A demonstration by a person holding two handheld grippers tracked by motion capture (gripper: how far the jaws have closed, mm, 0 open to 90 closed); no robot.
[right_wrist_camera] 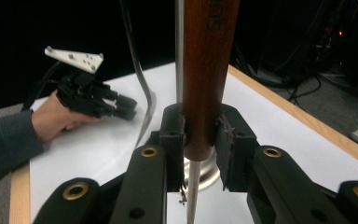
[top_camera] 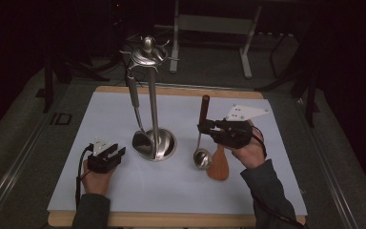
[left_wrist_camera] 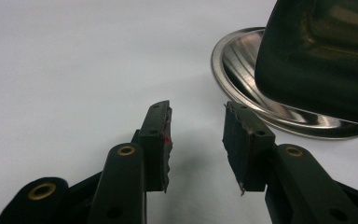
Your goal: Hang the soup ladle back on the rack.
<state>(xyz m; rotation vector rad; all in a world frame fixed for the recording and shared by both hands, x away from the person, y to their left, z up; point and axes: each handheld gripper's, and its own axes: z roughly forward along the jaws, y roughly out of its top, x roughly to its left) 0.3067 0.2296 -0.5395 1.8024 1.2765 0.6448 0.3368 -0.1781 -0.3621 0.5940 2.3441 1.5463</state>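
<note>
The right claw point(top_camera: 204, 128) gripped a wood-handled ladle point(top_camera: 201, 143) by the lower end of its dark handle, jaws pressed to either side of the wood in the right gripper view point(right_wrist_camera: 200, 135). The ladle stood almost upright, its handle rising above the claw and its thin metal stem dropping below to a small steel bowl just over the white surface point(top_camera: 124, 191). Just below and beside that claw, next to the ladle's bowl, a wooden spatula point(top_camera: 218, 164) lay flat on the surface, partly under the person's right hand point(top_camera: 248, 150).

The left claw point(top_camera: 116, 153) rested low on the surface with its jaws spread apart and nothing between them (the gap showed plainly in the left gripper view point(left_wrist_camera: 196, 140)). Just ahead of it and to its right stood a steel utensil stand point(top_camera: 153, 95), its round base point(left_wrist_camera: 261, 79) close to the jaw tips without touching them. A second, larger ladle point(top_camera: 136, 105) hung from the stand's top hooks, its bowl down beside the base.
</note>
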